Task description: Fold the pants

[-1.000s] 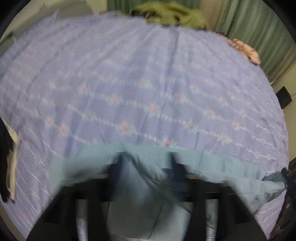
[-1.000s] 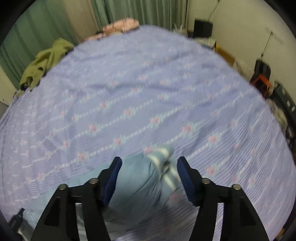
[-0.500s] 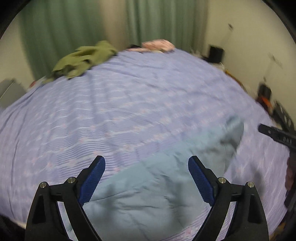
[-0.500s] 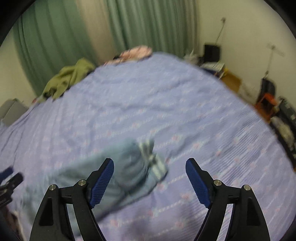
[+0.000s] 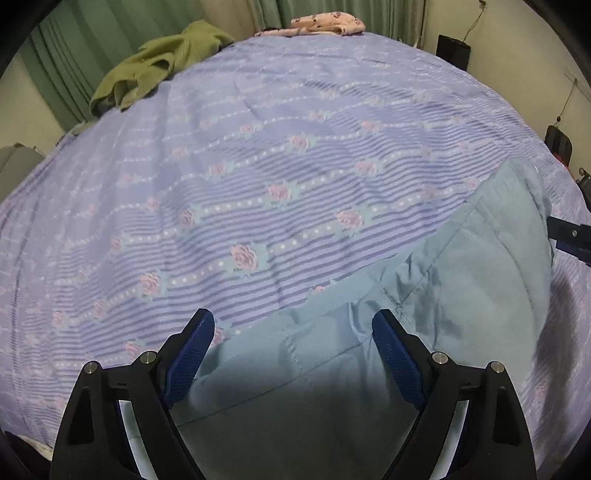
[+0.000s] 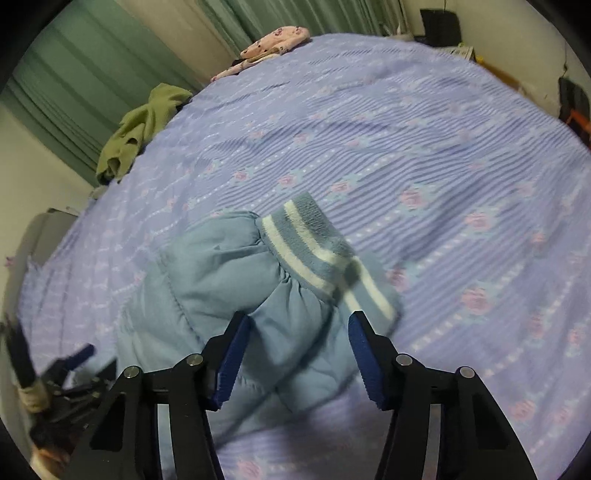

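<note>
Dropping back onto light-blue pants (image 5: 461,295) on bed (image 5: 258,166) after letting go a second ago. Your left gripper (image 5: 291,347) released, jaws easing inward over the waist end. Your right gripper (image 6: 299,347) closing around fabric near the striped cuff (image 6: 314,243), not yet pinching. Next fold is coming.

Left gripper (image 5: 293,334): jaws apart and closing slightly, angled down over pale blue pants (image 5: 461,280), pads clear of the fabric. Pants lie across the bed (image 5: 258,155), on a lilac striped cover with roses. Olive garment (image 5: 159,62) and pink garment (image 5: 325,24) at the far edge. Green curtains (image 5: 66,74) behind.
</note>
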Demonstrator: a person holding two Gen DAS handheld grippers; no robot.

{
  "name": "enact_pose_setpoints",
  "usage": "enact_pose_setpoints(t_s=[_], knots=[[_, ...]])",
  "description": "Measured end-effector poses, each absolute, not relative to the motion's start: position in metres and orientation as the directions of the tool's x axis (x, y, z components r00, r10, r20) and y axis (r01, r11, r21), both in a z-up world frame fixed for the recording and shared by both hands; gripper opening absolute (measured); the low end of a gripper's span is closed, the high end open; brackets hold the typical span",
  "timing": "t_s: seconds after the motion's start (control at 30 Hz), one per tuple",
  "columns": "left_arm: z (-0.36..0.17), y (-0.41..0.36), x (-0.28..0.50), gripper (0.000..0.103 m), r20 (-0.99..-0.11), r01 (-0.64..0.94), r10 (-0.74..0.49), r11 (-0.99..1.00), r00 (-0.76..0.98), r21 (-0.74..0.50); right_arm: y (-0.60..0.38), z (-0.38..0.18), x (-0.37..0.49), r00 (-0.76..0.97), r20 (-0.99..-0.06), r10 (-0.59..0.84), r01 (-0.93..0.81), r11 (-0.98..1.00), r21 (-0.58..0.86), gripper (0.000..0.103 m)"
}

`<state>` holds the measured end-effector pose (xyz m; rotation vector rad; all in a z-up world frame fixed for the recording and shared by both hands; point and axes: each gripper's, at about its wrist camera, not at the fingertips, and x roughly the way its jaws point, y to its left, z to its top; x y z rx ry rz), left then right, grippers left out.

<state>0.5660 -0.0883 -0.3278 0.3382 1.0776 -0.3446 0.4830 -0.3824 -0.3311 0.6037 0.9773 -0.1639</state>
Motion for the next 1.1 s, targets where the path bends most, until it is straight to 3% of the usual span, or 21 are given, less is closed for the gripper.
enact_pose_setpoints(t_s=[0.13, 0.2, 0.27, 0.47, 0.57, 0.63, 0.7, 0.77, 0.9, 1.1], knots=[[-0.334, -0.086, 0.565, 0.089, -0.897, 0.419, -0.112, 0.904, 0.427, 0.086, -0.389, -0.357, 0.497, 0.544, -0.809, 0.221, 0.419, 0.764, 0.491, 0.056], [-0.335, -0.086, 0.565, 0.089, -0.896, 0.414, -0.112, 0.906, 0.431, 0.086, -0.389, -0.361, 0.498, 0.553, -0.795, 0.251, 0.416, 0.744, 0.523, 0.033], [-0.335, -0.088, 0.566, 0.089, -0.894, 0.416, -0.117, 0.905, 0.431, 0.082, -0.387, -0.35, 0.492, 0.561, -0.802, 0.207, 0.418, 0.765, 0.49, 0.023], [-0.334, -0.099, 0.572, 0.089, -0.89, 0.406, -0.111, 0.91, 0.442, 0.088, -0.38, -0.323, 0.458, 0.507, -0.862, -0.003, 0.53, 0.789, 0.309, 0.021], [-0.324, -0.096, 0.572, 0.086, -0.887, 0.395, -0.095, 0.913, 0.451, 0.103, -0.373, -0.328, 0.464, 0.466, -0.883, -0.046, 0.523, 0.819, 0.234, 0.026], [-0.301, -0.085, 0.565, 0.087, -0.858, 0.39, -0.128, 0.917, 0.498, 0.089, -0.369, -0.319, 0.463, 0.466, -0.882, -0.076, 0.51, 0.837, 0.198, 0.04], [-0.279, -0.069, 0.558, 0.09, -0.828, 0.407, -0.182, 0.911, 0.53, 0.06, -0.36, -0.292, 0.455, 0.489, -0.85, -0.196, 0.524, 0.845, 0.107, 0.065], [-0.264, -0.052, 0.557, 0.094, -0.83, 0.489, -0.268, 0.872, 0.49, 0.007, -0.347, -0.266, 0.441, 0.537, -0.803, -0.258, 0.527, 0.846, 0.081, 0.074], [-0.267, -0.041, 0.568, 0.094, -0.888, 0.631, -0.282, 0.775, 0.364, 0.012, -0.315, -0.247, 0.429, 0.578, -0.795, -0.185, 0.429, 0.897, 0.102, 0.074], [-0.307, -0.048, 0.591, 0.09, -0.958, 0.696, -0.222, 0.717, 0.184, -0.032, -0.264, -0.28, 0.435, 0.518, -0.855, 0.022, 0.307, 0.928, 0.21, 0.074]])
